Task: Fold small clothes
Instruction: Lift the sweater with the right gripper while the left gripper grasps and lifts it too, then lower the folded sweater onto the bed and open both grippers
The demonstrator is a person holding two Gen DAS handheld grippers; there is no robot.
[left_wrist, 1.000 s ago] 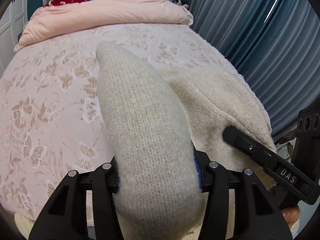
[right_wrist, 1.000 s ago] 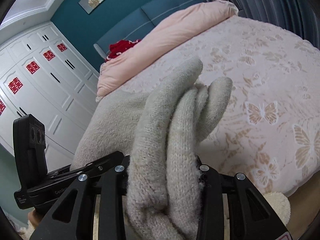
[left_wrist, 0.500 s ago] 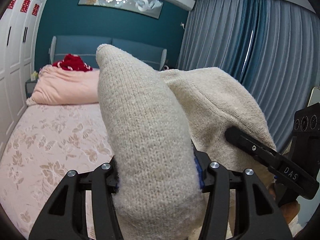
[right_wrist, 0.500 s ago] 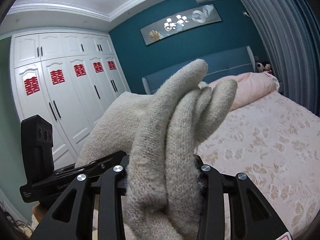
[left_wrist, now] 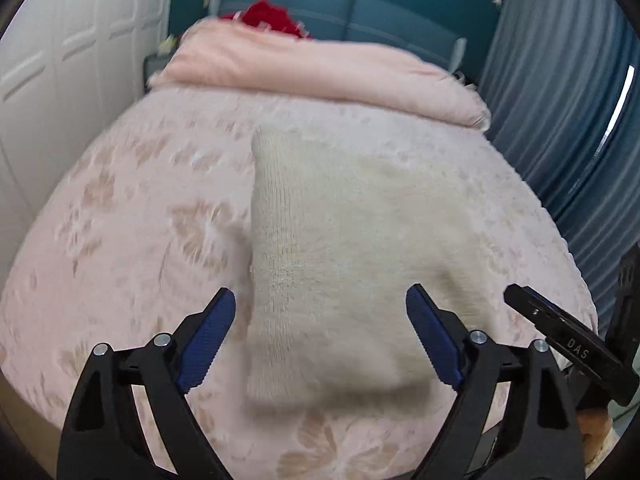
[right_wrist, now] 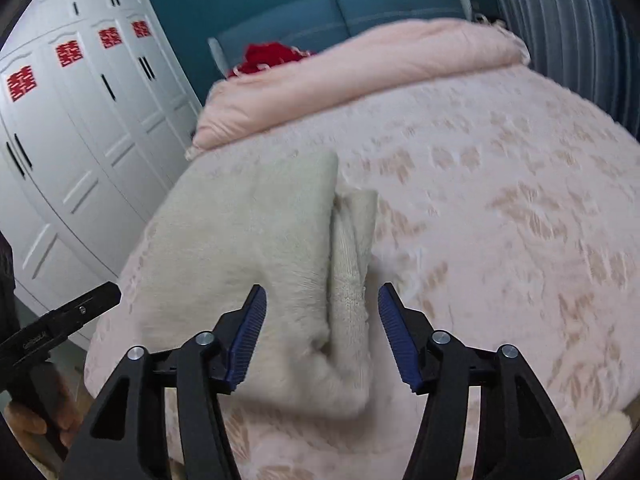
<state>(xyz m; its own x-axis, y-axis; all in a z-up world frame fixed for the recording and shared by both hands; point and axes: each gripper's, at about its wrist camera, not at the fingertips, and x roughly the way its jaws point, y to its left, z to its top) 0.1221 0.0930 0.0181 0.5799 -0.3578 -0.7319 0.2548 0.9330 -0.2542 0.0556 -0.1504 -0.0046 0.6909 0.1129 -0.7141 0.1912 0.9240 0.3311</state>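
A cream knitted garment point(left_wrist: 344, 240) lies folded and flat on the pink butterfly-patterned bedspread point(left_wrist: 132, 216). My left gripper point(left_wrist: 320, 300) hovers over its near left part with its jaws opening; the blue pads stand clear of the knit. In the right wrist view the same garment point(right_wrist: 248, 248) shows a narrow folded strip along its right side. My right gripper point(right_wrist: 322, 296) is above its near right edge, jaws opening too, pads off the fabric. Both views are blurred by motion.
A rolled pink duvet point(left_wrist: 320, 68) and a red item point(left_wrist: 268, 12) lie at the head of the bed by the blue headboard point(right_wrist: 360, 4). White wardrobe doors point(right_wrist: 72, 92) stand on the left, grey-blue curtains point(left_wrist: 580, 92) on the right.
Both grippers were shut on the cream garment and held it up in the air. Now the garment lies on the bed and both sets of jaws have let go and spread.
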